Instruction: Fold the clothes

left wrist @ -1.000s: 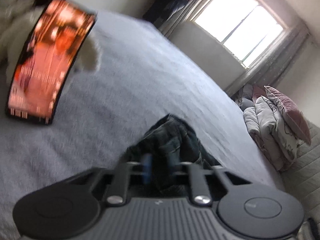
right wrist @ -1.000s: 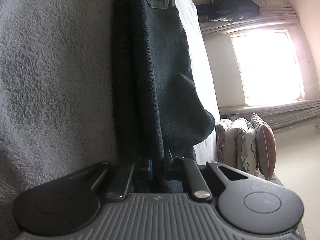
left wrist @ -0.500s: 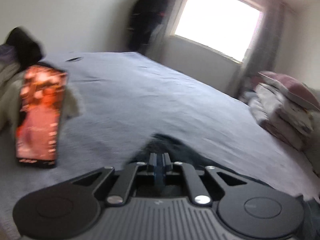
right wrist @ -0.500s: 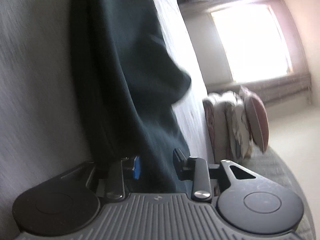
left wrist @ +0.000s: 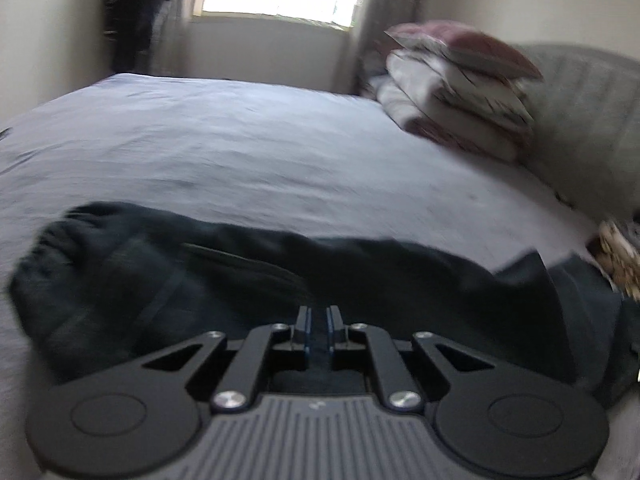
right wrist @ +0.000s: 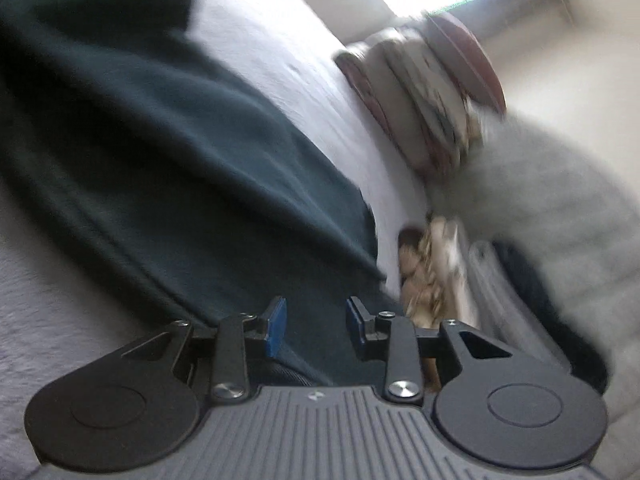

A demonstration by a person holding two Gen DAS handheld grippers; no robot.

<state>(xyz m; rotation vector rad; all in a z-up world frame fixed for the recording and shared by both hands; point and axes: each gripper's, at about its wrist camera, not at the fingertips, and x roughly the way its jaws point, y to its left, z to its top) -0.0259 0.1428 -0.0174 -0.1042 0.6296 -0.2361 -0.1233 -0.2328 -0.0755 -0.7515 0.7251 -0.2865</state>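
The dark garment (left wrist: pixel 248 268) lies stretched across the near part of the bed (left wrist: pixel 256 152), and I use it as my landmark. My left gripper (left wrist: pixel 318 330) is clamped nearly closed on the garment's near edge, a thin strip of the cloth pinched between the blue pads. My right gripper (right wrist: pixel 316 326) is at the same near edge, further toward the end by the headboard; its jaws have just been opening and now stand apart with the cloth lying between them, the pads (right wrist: pixel 277 326) clear of it. So only one of my hands has hold of the fabric.

Beyond the garment's far edge the bed is bare sheet up to the stack of pillows (left wrist: pixel 456 92) against the grey headboard (left wrist: pixel 584 120). Just past the garment's right end sits a small brown patterned thing (right wrist: pixel 424 276), too blurred to name.

My worry is this: with the right end let go, any pull from my left gripper would drag the garment crooked and bunch it, spoiling the fold line. The released end could also slide toward that patterned thing, or the open right jaws could snag a loose layer. Both views are smeared, so I cannot judge how flat the cloth lies.
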